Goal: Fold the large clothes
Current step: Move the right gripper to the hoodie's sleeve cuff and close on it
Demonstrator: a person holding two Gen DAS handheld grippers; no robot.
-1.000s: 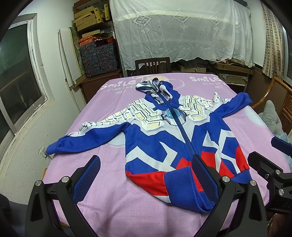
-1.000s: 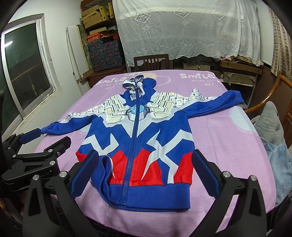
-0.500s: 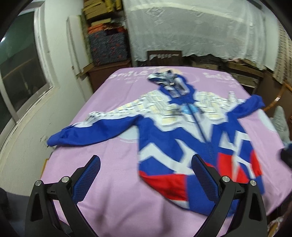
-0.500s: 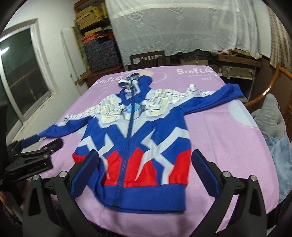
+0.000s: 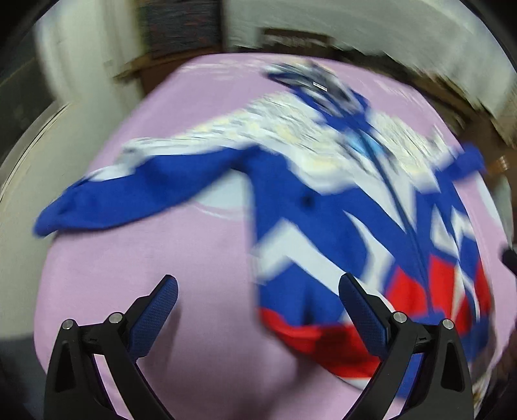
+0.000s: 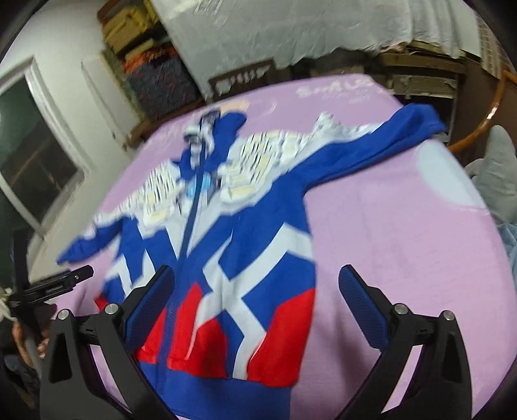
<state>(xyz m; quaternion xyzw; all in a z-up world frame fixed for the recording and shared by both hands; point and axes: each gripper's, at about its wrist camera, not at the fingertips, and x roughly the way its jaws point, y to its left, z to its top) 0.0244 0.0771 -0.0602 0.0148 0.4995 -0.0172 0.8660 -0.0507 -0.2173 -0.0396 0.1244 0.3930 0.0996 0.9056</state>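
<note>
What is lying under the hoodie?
The hoodie lies spread flat on a pink cloth, which shows all around it. Whatever the cloth covers is hidden. Both grippers, left and right, are open above it.

Blurred view. Hoodie (image 5: 316, 206) spread flat on pink cloth (image 5: 200, 258), sleeve reaching left. Left gripper (image 5: 258, 290) near, jaws wide apart, empty.

White walls, a dark window (image 6: 29, 161) off to the left, stacked boxes (image 6: 139, 32) on shelves, a wooden chair (image 6: 245, 77) straight ahead under white sheeting (image 6: 290, 29).
</note>
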